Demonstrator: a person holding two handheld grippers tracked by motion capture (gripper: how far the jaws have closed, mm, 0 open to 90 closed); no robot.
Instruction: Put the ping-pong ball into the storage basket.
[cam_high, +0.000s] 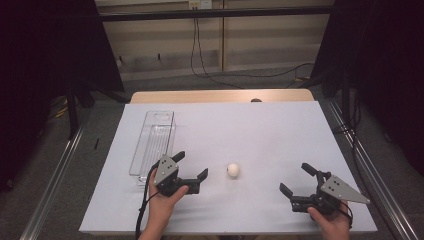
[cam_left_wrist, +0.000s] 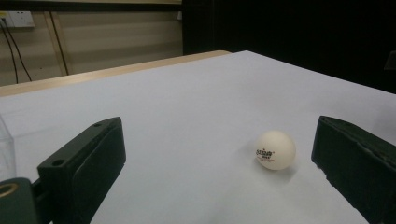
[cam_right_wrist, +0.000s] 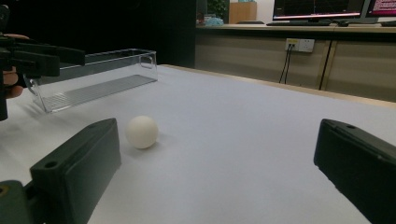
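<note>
The left gripper (cam_left_wrist: 219, 163) holds its jaws wide apart above the white table (cam_left_wrist: 187, 107); a white ball (cam_left_wrist: 276, 149) with red print rests near the right-hand jaw.

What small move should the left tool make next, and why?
Probably ease the left tool forward toward the small white table-tennis ball, centring it between the jaws. The jaws stand wide open, and the ball lies free on the white table, ahead and nearer the right jaw.

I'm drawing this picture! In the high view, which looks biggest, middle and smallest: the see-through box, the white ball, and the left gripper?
Largest to smallest, as they look in the high view:
1. The clear box, long and narrow.
2. The left gripper, shorter than the box.
3. The white ball, plainly the smallest.
</note>
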